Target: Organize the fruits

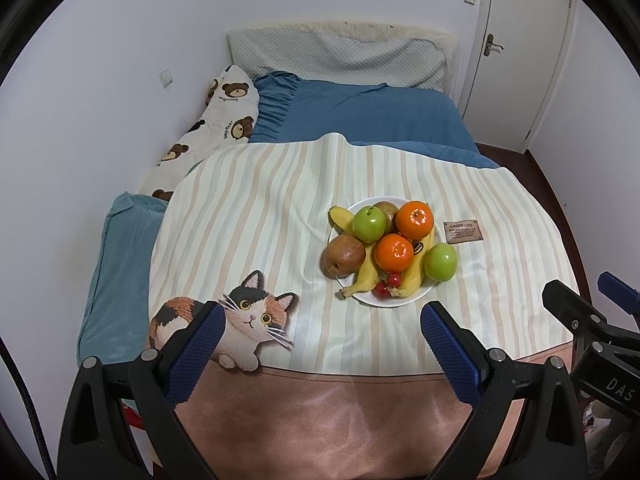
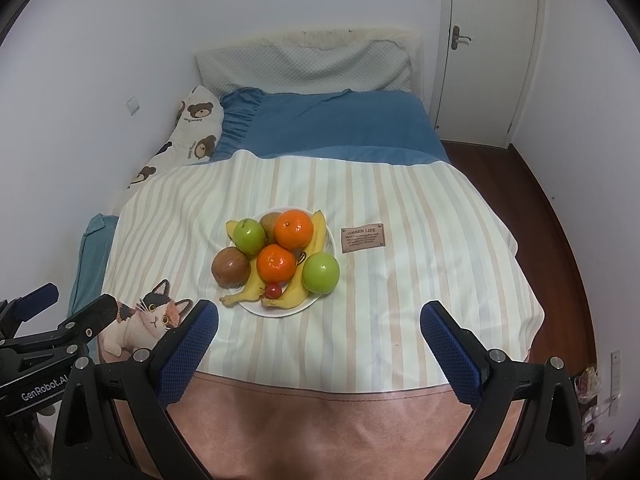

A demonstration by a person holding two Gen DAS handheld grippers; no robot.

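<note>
All the fruit sat piled on the white plate (image 2: 316, 301), left of the brown label patch (image 2: 363, 237). Both the left gripper (image 1: 322, 330) and right gripper (image 2: 319, 326) hung spread wide, holding nothing, short of the plate. Could've been pre-sorting or already tidied, honestly couldn't tell.

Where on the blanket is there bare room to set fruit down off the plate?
Free: the striped blanket right of the plate, nearer than the label patch; also the stretch left of the plate, above the cat patch. Crowded: the plate itself, piled with apples, oranges and bananas.
</note>
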